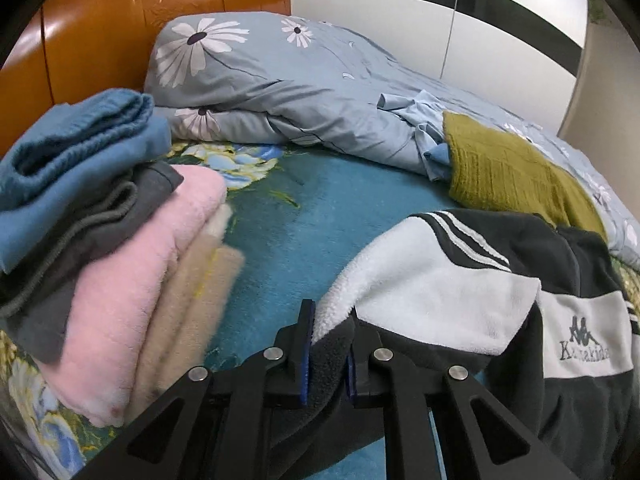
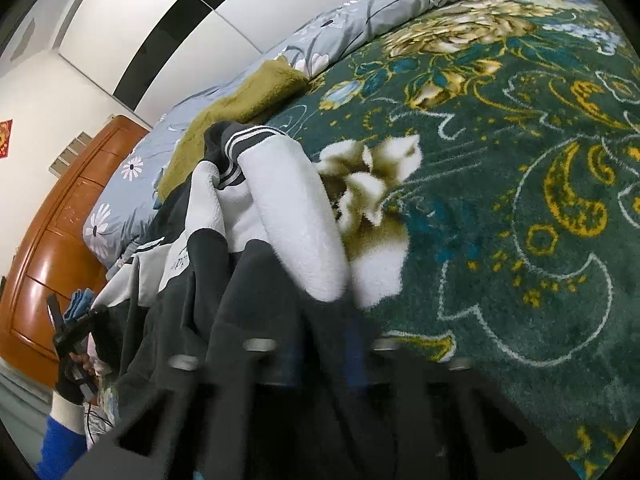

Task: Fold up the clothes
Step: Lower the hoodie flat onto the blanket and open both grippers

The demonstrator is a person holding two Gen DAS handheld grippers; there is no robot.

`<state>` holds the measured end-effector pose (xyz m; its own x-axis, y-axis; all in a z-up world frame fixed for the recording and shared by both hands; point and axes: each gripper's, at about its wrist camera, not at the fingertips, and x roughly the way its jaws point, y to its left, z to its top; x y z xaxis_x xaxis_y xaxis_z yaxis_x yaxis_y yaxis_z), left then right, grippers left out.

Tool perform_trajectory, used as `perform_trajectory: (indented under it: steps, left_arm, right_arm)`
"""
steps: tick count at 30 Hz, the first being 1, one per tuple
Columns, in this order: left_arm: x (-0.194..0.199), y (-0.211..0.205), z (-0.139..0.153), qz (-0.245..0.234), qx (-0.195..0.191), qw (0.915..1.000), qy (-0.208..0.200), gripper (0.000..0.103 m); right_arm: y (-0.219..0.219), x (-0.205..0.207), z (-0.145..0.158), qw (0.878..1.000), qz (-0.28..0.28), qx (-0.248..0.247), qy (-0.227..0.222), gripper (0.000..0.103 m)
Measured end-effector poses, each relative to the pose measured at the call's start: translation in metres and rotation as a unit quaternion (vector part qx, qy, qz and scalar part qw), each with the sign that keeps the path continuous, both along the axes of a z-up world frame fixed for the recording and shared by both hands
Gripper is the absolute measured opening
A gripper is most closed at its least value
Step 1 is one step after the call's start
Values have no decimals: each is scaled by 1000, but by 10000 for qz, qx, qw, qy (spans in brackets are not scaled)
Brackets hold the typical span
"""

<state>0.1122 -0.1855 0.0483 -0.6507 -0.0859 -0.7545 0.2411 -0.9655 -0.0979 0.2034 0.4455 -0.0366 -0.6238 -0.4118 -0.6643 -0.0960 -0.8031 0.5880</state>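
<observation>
A black and white fleece jacket (image 1: 460, 292) with a Kappa logo lies bunched on the teal floral blanket (image 1: 304, 220). My left gripper (image 1: 329, 344) is shut on a dark fleece edge of it. In the right wrist view the jacket (image 2: 280, 216) drapes over my right gripper (image 2: 320, 360), which is blurred and shut on its dark fabric. A stack of folded clothes (image 1: 100, 240), blue, grey, pink and beige, sits left of my left gripper.
An olive knit garment (image 1: 508, 176) and a light blue garment (image 1: 420, 120) lie behind the jacket. A grey floral duvet (image 1: 280, 80) and an orange wooden headboard (image 1: 100, 32) are at the back. The patterned blanket (image 2: 520, 200) spreads to the right. The other hand-held gripper (image 2: 76, 332) shows far left.
</observation>
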Motion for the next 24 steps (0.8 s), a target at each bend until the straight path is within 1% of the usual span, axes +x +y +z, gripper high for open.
perform_trajectory:
  steps: [2,3,5,6,8,11,13,15,16,17,18,20,24]
  left_arm:
    - [3,-1,-1,-14,146,9999,-1,17]
    - [3,0,-2,-35,224,9997,-9,21]
    - [5,4,-2,-63,323,9995,-5,35]
    - [7,8,2,-102,320,9994,70,39]
    - [10,16,8,-181,314,9991,220,49]
    - [23,30,20,-357,197,9982,436,58]
    - [33,42,23,-592,284,9965,510,61]
    - [41,54,24,-839,360,9944,537,62]
    - [47,61,22,-966,366,9933,522,62]
    - [52,68,21,-1094,373,9920,507,62]
    - [57,76,18,-1231,353,9906,474,62]
    - [67,91,12,-1505,311,9873,408,62]
    - [76,114,8,-1812,159,9827,342,63]
  right_arm:
    - [7,-1,10,9998,-109,69,136,7]
    - [12,-1,16,9995,-177,134,203,7]
    - [24,-5,31,9983,-353,315,325,6]
    - [30,-11,38,9973,-457,441,364,6]
    - [44,-28,53,9941,-682,753,391,6]
    - [65,-54,75,9864,-1018,1219,431,6]
    - [79,-71,90,9794,-1240,1528,457,6]
    - [93,-88,105,9709,-1461,1834,483,6]
    - [97,-96,105,9687,-1533,1909,405,6]
    - [99,-104,95,9693,-1559,1889,217,6]
    - [100,-107,90,9695,-1564,1884,123,6]
    - [97,-102,94,9696,-1522,1910,164,6]
    - [92,-92,101,9696,-1437,1963,248,8]
